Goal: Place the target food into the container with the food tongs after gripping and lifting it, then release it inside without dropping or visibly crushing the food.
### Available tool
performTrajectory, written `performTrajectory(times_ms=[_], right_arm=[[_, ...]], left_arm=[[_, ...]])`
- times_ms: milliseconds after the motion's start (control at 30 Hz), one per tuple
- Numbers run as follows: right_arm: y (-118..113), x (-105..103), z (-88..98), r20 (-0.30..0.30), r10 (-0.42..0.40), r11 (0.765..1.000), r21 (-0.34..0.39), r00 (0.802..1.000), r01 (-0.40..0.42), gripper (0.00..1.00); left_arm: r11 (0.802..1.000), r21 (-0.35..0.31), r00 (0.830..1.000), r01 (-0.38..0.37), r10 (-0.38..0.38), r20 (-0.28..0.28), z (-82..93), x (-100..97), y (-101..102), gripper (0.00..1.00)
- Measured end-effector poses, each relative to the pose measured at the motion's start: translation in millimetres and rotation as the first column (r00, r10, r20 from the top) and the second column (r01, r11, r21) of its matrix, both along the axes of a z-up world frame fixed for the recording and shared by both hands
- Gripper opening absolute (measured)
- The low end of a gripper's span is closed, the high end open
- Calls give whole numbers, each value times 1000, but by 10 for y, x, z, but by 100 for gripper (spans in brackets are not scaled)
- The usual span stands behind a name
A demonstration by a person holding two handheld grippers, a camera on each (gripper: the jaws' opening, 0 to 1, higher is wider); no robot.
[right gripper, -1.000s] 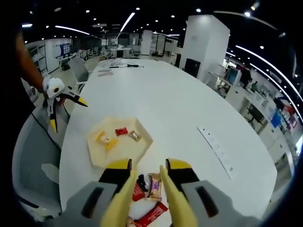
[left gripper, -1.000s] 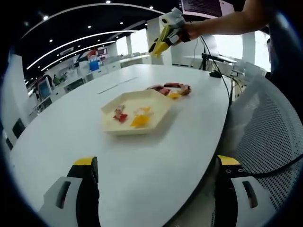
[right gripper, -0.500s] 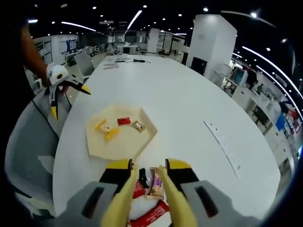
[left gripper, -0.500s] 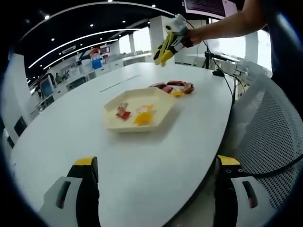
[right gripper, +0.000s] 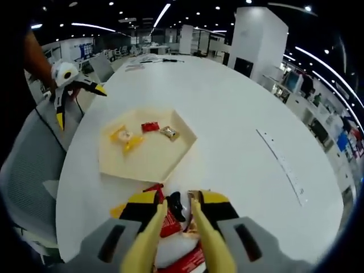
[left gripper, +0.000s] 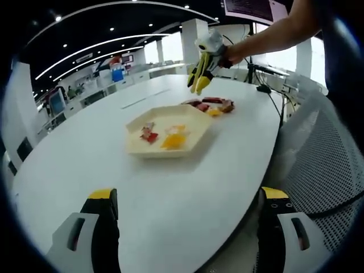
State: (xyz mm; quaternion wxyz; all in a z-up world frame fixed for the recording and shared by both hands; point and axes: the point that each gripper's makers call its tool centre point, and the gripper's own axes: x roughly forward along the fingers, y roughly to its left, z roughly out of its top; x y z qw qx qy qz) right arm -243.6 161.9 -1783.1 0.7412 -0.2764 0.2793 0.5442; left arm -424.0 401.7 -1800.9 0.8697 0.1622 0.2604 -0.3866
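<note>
A cream hexagonal tray (left gripper: 190,141) (right gripper: 114,168) lies on the white table and holds yellow, red and gold wrapped snacks (right gripper: 150,127). Beyond it in the left gripper view lies a pile of wrapped snacks (left gripper: 208,105). My right gripper (right gripper: 177,200) (left gripper: 199,84) is shut on yellow food tongs (right gripper: 200,227). The tong tips hang just over that pile, a little apart, with a black piece (right gripper: 175,206) between them and red wrappers (right gripper: 168,226) beneath. My left gripper (left gripper: 189,194) (right gripper: 79,106) is open and holds nothing, near the table edge beside the tray.
A grey mesh chair (left gripper: 324,159) (right gripper: 28,170) stands at the table's edge by the left gripper. A black cable (left gripper: 274,94) runs over the table's rim. A long slot (right gripper: 284,168) crosses the tabletop right of the tray.
The right gripper has come down and forward over the snack pile, and the tong tips have drawn closer together. The left gripper has stayed open, almost still.
</note>
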Motion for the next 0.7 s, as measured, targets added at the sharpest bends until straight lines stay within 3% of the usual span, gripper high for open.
performTrajectory(times_ms=[400,700], right_arm=[[52,15,-222,-40,-1,1000,-22,999,0,26],[56,54,-300,-25,2,999,-53,1000,-4,26]], left_arm=[[1000,-5,1000,-10,10,-8,-6,7,9,100],[1000,-3,1000,-9,9,-14,-19,1,7,100]])
